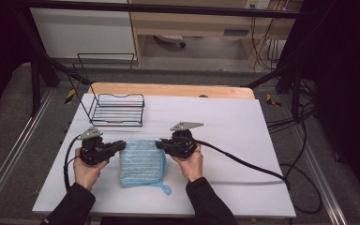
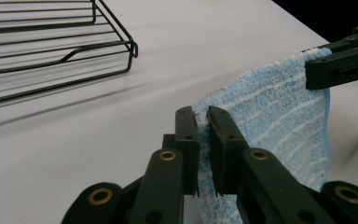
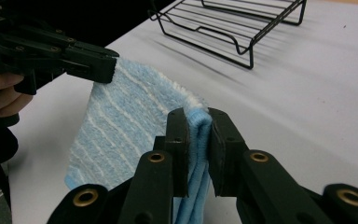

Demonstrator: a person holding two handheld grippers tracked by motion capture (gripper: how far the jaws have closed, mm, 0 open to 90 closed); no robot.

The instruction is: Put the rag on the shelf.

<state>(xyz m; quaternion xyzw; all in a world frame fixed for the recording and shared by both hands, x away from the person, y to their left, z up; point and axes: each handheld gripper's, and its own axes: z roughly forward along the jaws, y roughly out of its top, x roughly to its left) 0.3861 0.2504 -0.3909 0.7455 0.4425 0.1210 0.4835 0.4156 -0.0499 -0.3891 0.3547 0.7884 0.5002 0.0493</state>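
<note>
Blue terry, white-striped: the towel (image 1: 142,161) sits at the near middle of the white table (image 1: 243,140), between the two hands. Folded at least once, judging by the doubled layers seen in the right gripper view.

Left gripper (image 1: 120,145): jaws narrow, clamped on the towel's far left corner; the left gripper view shows pile squeezed between the pads. Right gripper (image 1: 160,144): jaws equally narrow, pinching the far right corner, with the folded edge standing up between them.

The far edge is raised off the table and stretched between the two grips. The rest of the cloth hangs down from there; the high view shows the near end, with a small hanging loop (image 1: 165,189), lying on the surface.

Wire rack (image 1: 118,108): black, sits toward the far left of the table, well apart from the towel. Nothing on it.

Judgement on progress: both corners secured, lift under way, so roughly midway. Left to do, likely: bring the held edge over to complete another fold, or carry the cloth to the rack. Cannot tell which from here. Release not yet done.
</note>
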